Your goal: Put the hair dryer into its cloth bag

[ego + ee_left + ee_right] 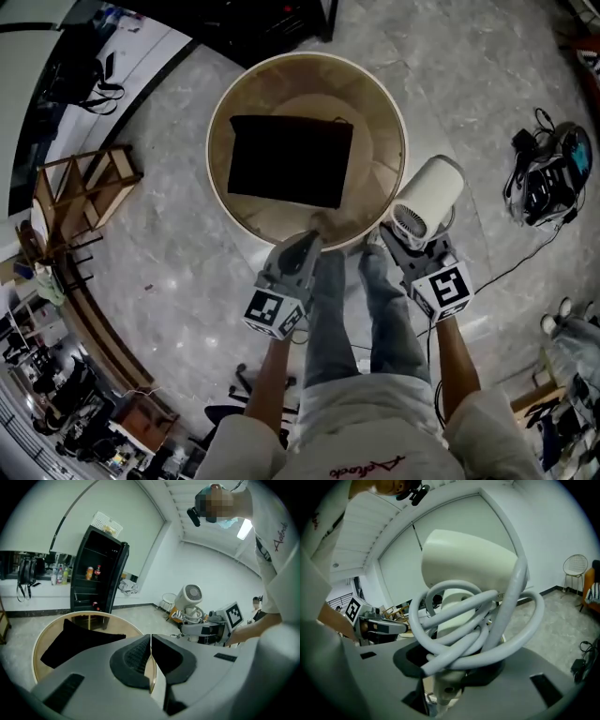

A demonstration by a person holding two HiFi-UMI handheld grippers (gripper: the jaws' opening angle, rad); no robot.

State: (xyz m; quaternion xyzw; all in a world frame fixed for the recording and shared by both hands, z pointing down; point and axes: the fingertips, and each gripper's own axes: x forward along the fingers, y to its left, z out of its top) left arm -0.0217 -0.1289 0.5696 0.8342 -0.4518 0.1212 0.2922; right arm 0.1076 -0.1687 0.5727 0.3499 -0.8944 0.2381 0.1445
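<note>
A black cloth bag [291, 159] lies flat on the round wooden table [380, 103]. In the left gripper view the bag [77, 641] is ahead and to the left. My left gripper [305, 244] hangs over the table's near edge, and its jaws [150, 653] are shut with nothing between them. My right gripper [398, 239] is shut on the handle of a white hair dryer [427, 197], held beside the table's right rim. The dryer [464, 569] stands upright between the jaws, with its grey cord [487, 630] coiled round the handle. Its rear grille [192, 593] faces the left gripper.
A wooden rack [84, 187] stands on the marble floor left of the table. A dark helmet with cables [553, 173] lies on the floor at the right. A black cabinet [96, 578] stands behind the table. The person's legs [356, 309] are right below the grippers.
</note>
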